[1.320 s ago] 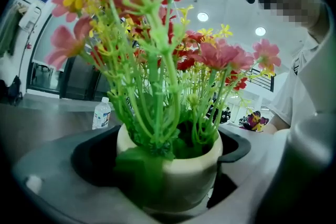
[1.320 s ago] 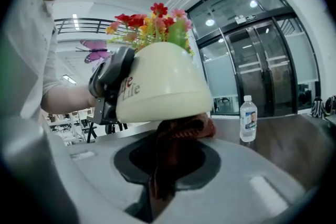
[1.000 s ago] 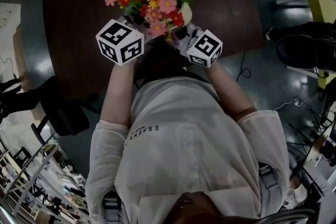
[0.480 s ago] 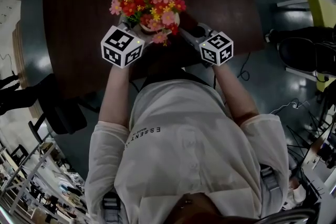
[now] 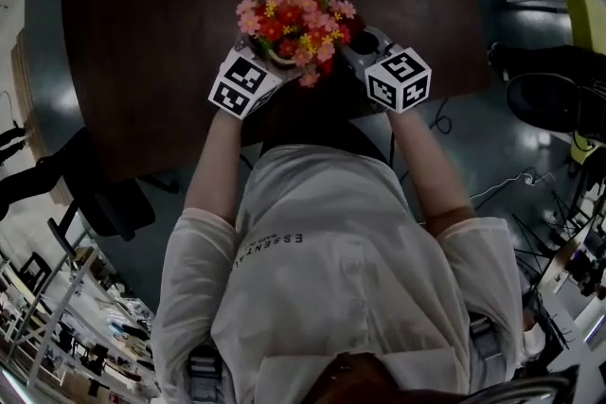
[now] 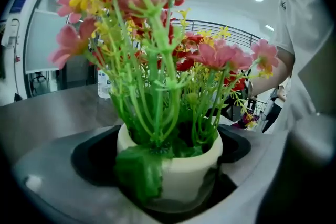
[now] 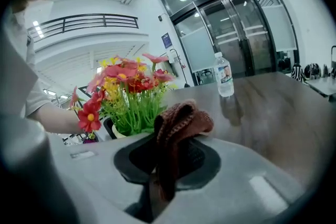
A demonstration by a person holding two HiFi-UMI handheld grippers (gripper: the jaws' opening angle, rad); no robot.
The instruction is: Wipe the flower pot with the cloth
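Observation:
A cream flower pot with pink, red and yellow flowers sits between the jaws of my left gripper, which is shut on it. In the head view the blooms hide the pot, and my left gripper reaches under them from the left. A brown knitted cloth hangs folded from my right gripper, which is shut on it. In the head view my right gripper stands just right of the flowers, apart from the pot. I cannot tell whether the pot rests on the table.
The dark brown table stretches left and far behind the pot. A clear water bottle stands farther back on it. A dark chair sits off the table's left front corner, with cables and equipment on the floor at the right.
My right gripper with the cloth has drawn slightly rightward off the pot's side. My left gripper has turned and sunk lower with the pot. The view has shifted.

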